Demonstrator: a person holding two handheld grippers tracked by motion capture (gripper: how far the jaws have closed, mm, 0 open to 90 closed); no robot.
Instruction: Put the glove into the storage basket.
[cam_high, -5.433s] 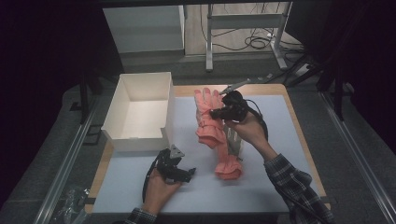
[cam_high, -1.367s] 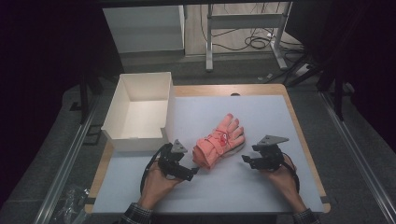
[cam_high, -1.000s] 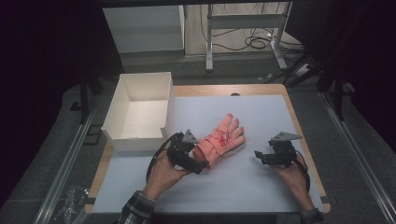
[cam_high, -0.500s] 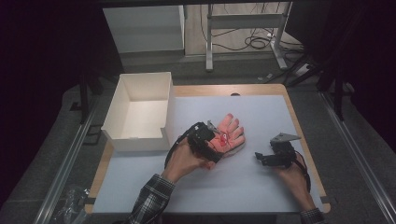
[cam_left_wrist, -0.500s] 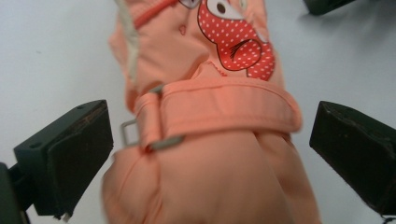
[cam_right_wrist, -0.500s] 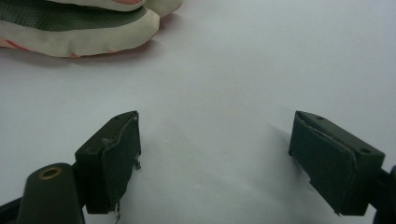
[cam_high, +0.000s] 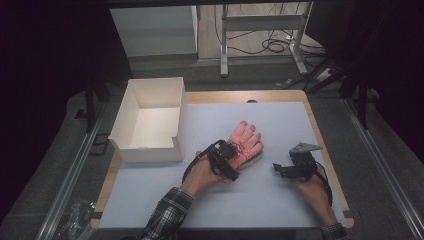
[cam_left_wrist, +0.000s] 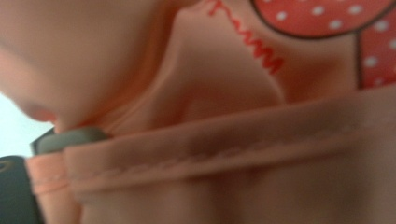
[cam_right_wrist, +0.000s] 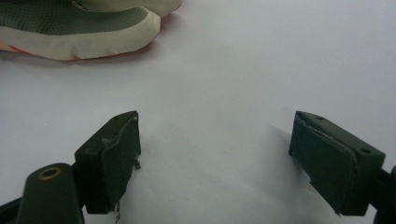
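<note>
The left gripper (cam_high: 231, 159) pressed into the cuff of the salmon-pink fabric glove (cam_high: 245, 142) with a red white-dotted patch; one jaw showed under the hem, but whether the jaws were closed on it I could not tell. The right gripper (cam_right_wrist: 215, 158) had its jaws spread wide and empty over bare table (cam_high: 280, 210), just right of the glove. The glove lay palm-down mid-table, fingers pointing away, with an open white cardboard box (cam_high: 150, 120) to its left.
</note>
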